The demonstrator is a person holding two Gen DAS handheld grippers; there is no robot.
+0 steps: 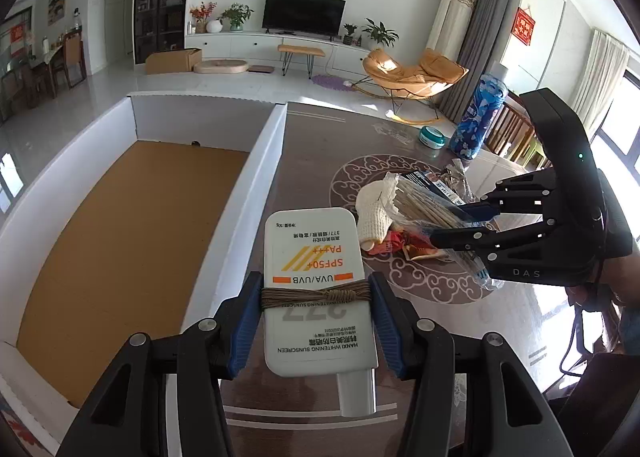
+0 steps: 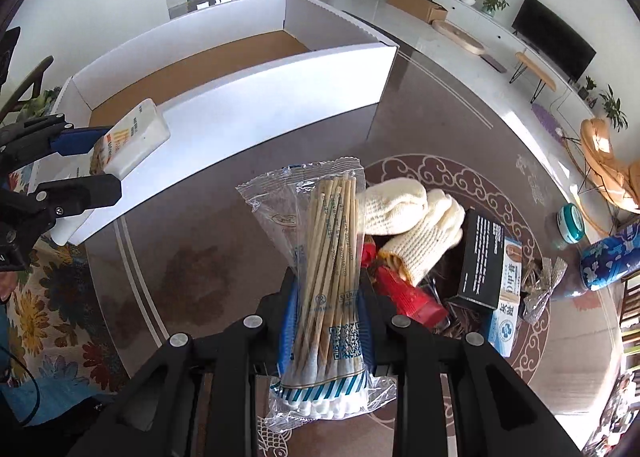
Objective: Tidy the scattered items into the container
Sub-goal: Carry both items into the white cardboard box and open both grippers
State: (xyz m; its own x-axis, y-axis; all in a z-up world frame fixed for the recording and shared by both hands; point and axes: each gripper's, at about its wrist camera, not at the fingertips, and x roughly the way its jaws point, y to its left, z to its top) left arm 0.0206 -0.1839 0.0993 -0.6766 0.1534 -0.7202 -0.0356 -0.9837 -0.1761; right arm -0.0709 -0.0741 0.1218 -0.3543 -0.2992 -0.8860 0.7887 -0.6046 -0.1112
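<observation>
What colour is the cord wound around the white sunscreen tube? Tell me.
Olive-brown cord on the white sunscreen tube; clearest in the left wrist view.

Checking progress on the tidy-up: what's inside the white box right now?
Only the bare brown cardboard floor of the white box shows. Its near corner is hidden behind the sunscreen tube held in the left claw.

box [image 1: 208,161]: white (brown floor) | sunscreen tube [image 1: 316,257]: white, orange stripes
</observation>
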